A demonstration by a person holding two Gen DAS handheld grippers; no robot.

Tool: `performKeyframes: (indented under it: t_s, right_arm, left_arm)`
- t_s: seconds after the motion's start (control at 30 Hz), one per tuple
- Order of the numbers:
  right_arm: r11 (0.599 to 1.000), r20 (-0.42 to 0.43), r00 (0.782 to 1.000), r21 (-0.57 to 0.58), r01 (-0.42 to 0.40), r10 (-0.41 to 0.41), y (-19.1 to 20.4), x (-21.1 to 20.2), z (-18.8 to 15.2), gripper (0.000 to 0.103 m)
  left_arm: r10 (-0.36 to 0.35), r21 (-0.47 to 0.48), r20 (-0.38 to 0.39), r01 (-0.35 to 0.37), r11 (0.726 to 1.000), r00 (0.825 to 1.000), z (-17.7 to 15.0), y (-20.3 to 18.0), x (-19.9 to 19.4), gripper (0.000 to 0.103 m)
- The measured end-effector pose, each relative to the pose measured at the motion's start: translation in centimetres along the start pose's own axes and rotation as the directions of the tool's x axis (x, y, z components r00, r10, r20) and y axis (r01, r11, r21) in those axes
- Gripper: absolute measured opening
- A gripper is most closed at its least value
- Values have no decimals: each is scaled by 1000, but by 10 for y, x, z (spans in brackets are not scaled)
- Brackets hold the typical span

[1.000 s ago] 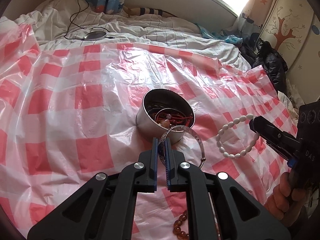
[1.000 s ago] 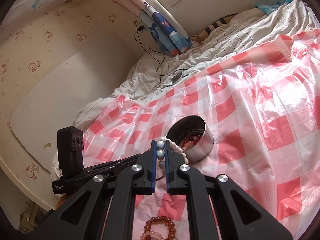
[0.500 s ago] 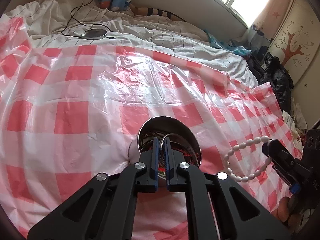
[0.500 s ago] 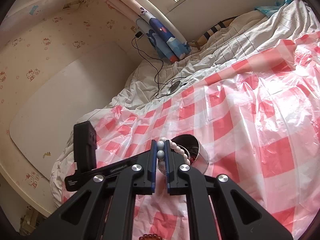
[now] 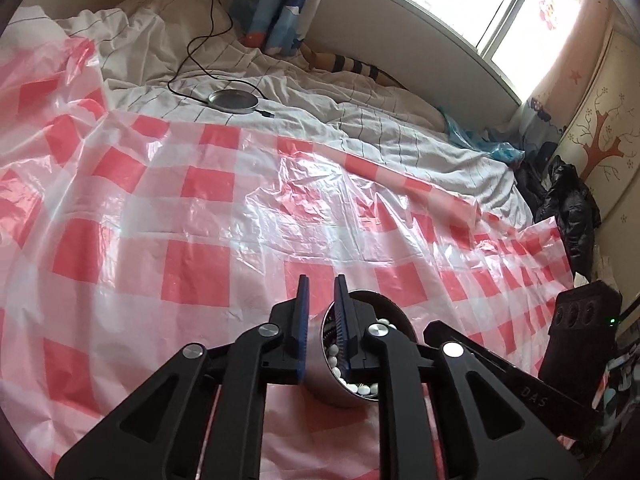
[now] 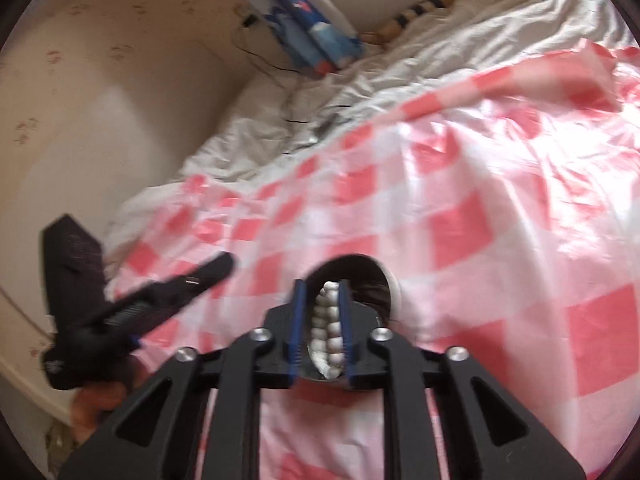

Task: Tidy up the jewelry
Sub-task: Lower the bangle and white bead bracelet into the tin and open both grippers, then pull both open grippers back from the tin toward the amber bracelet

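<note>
A round metal tin (image 5: 332,394) stands on the red-and-white checked sheet, right under both grippers. My left gripper (image 5: 322,284) hangs over the tin's left rim. Its jaws are opening and nothing is between them. A white bead bracelet (image 5: 362,389) lies inside the tin along its near wall. In the blurred right wrist view, my right gripper (image 6: 322,284) is over the tin (image 6: 394,292). Its jaws are opening too, and the white bead bracelet (image 6: 328,332) shows between them, down in the tin. Each gripper appears in the other's view: right gripper (image 5: 430,328), left gripper (image 6: 226,262).
The checked plastic sheet (image 5: 192,240) covers a rumpled white duvet (image 5: 360,120). A round grey disc on a black cable (image 5: 234,100) lies at the back. A black jacket (image 5: 572,208) is piled at the right edge. A hand (image 6: 96,404) holds the left gripper.
Both grippers came in over the tin and their jaws parted. The silver bangle is gone from the left jaws. The white bracelet left the right jaws and lies in the tin.
</note>
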State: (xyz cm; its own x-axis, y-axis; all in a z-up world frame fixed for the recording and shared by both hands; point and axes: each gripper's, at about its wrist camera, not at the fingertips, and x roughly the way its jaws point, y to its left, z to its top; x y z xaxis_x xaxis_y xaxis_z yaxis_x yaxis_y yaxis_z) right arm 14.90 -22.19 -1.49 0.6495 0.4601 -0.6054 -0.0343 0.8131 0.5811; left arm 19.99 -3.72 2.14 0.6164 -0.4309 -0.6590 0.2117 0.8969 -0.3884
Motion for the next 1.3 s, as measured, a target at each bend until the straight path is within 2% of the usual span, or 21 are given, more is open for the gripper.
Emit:
performKeyframes:
  t_s: [0.07, 0.2, 0.37, 0.47, 0.57, 0.63, 0.8, 0.87, 1.0, 1.17, 1.3]
  right_arm:
    - [999, 35, 999, 33, 40, -41, -10, -10, 2, 37]
    - [998, 88, 994, 37, 55, -58, -13, -28, 5, 50]
    - [994, 54, 993, 50, 99, -101, -18, -27, 2, 60]
    - [991, 28, 994, 76, 108, -110, -22, -25, -4, 62]
    - [988, 13, 993, 98, 117, -119, -21, -28, -12, 67]
    - [986, 16, 993, 116, 116, -119, -19, -35, -18, 69]
    - [983, 58, 993, 158, 90, -100, -10, -77, -48, 77]
    - [982, 75, 991, 166, 96, -109, -6, -96, -61, 81]
    - [980, 83, 989, 169, 108, -124, 1, -124, -82, 82]
    - [979, 84, 983, 140, 149, -162, 9, -152, -105, 86]
    - [979, 86, 981, 130, 160, -172, 14, -166, -123, 86]
  left_arm:
    - [-12, 1, -11, 12, 1000, 1000, -1, -1, 0, 23]
    - [-21, 43, -34, 23, 999, 999, -8, -10, -2, 37]
    - [4, 124, -54, 3, 992, 999, -23, -20, -11, 48]
    - [42, 185, -69, -28, 982, 997, -38, -23, -16, 51]
    - [90, 255, -87, -65, 965, 992, -53, -27, -21, 55]
    - [123, 316, -98, -87, 945, 988, -64, -33, -24, 61]
    - [188, 438, -55, -146, 887, 981, -93, -53, -47, 64]
    - [190, 435, -33, -157, 887, 981, -100, -55, -58, 70]
    - [205, 395, 3, -190, 899, 979, -110, -55, -78, 80]
    - [198, 353, 50, -203, 913, 979, -123, -55, -103, 86]
    - [207, 358, 76, -221, 907, 975, -136, -56, -119, 87]
